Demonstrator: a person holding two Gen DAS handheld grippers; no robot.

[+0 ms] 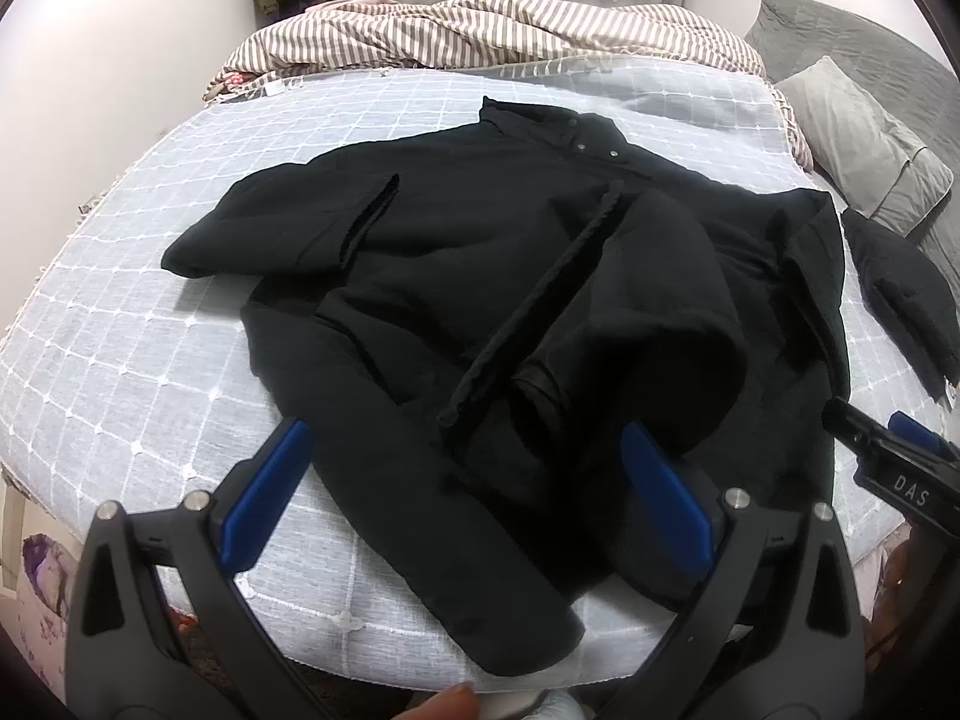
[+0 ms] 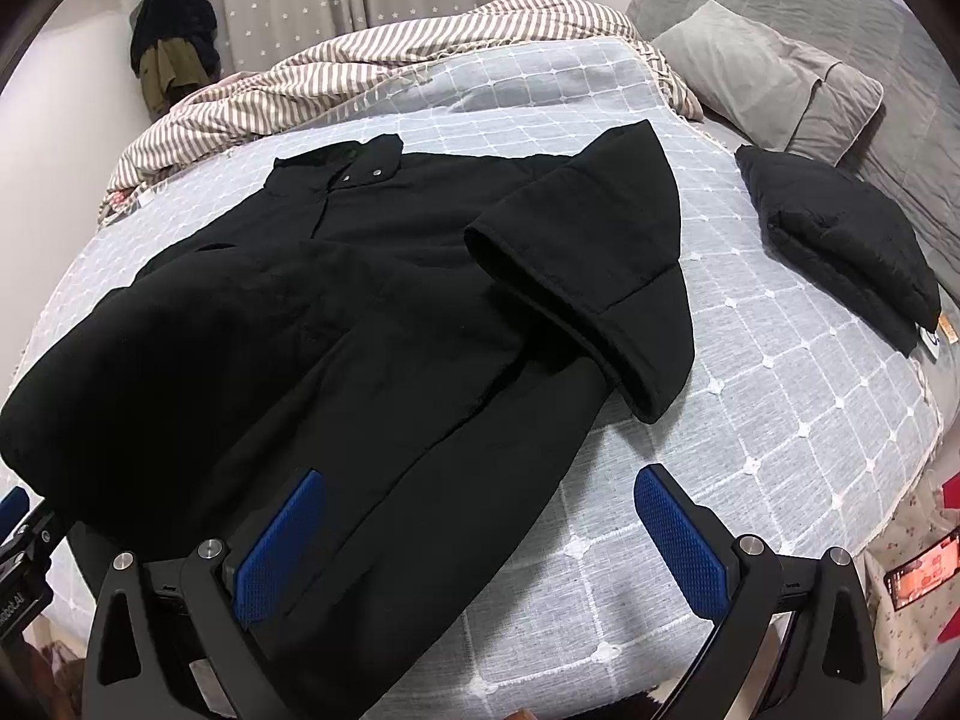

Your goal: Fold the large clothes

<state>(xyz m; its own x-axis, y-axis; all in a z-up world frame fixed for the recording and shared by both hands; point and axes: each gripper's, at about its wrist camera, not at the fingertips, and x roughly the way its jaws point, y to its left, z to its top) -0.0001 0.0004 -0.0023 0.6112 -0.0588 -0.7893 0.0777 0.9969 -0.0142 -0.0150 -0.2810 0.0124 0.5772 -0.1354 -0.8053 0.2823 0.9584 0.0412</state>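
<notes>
A black jacket point(image 1: 510, 300) is laid across the grey checked bedspread point(image 1: 120, 330) of a bed, collar toward the far side, and serves as the landmark here. In the left wrist view, to the left of the jacket only bare bedspread is seen; the jacket's near hem is partly hidden behind the left tongs point(image 1: 474, 492), which are spread wide, with nothing pinched between the blue pads. Whether the right-hand pad touches the cloth cannot be told, black lying against black. Beyond the jacket a striped blanket point(image 1: 480, 30) is bunched. Right of the jacket, a small folded black garment point(image 1: 900, 288) is cut off by the lens edge, and the other tool is seen only as a tip.

In the right wrist view, that folded garment point(image 2: 840, 240) is shown whole, well apart from the jacket point(image 2: 360, 330), with a grey pillow point(image 2: 768, 78) behind it. The jacket's left sleeve is cropped at the frame edge, while the right sleeve is seen folded over the body. The right tongs point(image 2: 480, 546) are spread wide too, nothing pinched.
</notes>
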